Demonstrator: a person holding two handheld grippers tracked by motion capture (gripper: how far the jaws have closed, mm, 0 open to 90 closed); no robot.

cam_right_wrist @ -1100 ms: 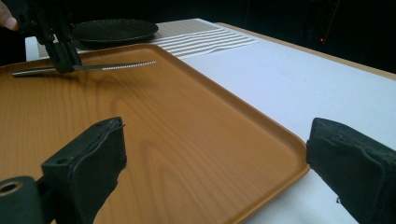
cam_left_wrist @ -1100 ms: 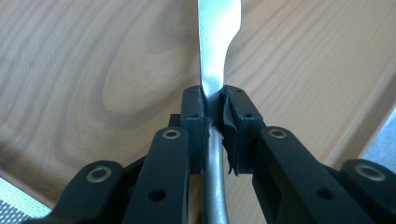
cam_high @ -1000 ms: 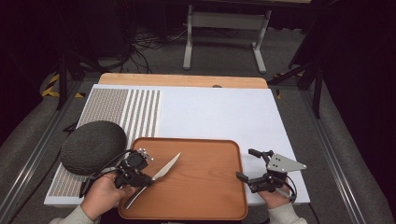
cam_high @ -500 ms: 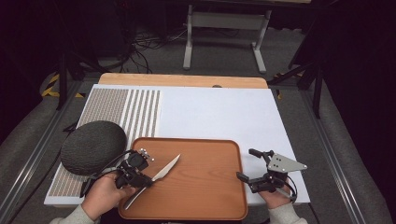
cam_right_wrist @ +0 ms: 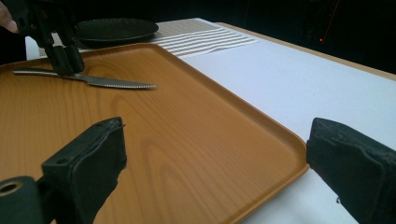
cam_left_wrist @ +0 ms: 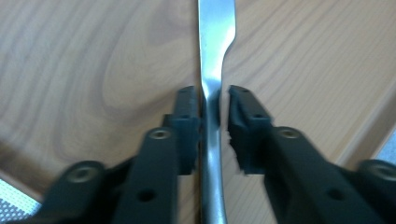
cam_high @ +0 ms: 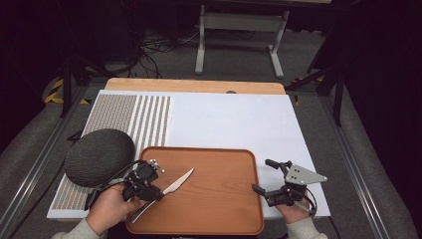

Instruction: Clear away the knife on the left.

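A steel table knife [cam_high: 178, 183] lies on the wooden tray [cam_high: 219, 199], its blade pointing up and right. My left gripper [cam_high: 151, 192] stands over the handle near the tray's left edge. In the left gripper view the knife [cam_left_wrist: 215, 42] runs between the jaws. They have just been opening, and a gap shows between the right pad [cam_left_wrist: 239, 116] and the handle. My right gripper [cam_high: 262, 176] hovers open at the tray's right rim with nothing between its fingers. The right gripper view shows the knife [cam_right_wrist: 109, 82] flat on the tray [cam_right_wrist: 187, 140] under the left gripper [cam_right_wrist: 67, 63].
A dark round plate [cam_high: 99, 157] sits left of the tray on a striped placemat [cam_high: 134, 117]. A white board [cam_high: 234, 124] stretches behind the tray. A metal stand [cam_high: 239, 30] rises beyond the table's far edge.
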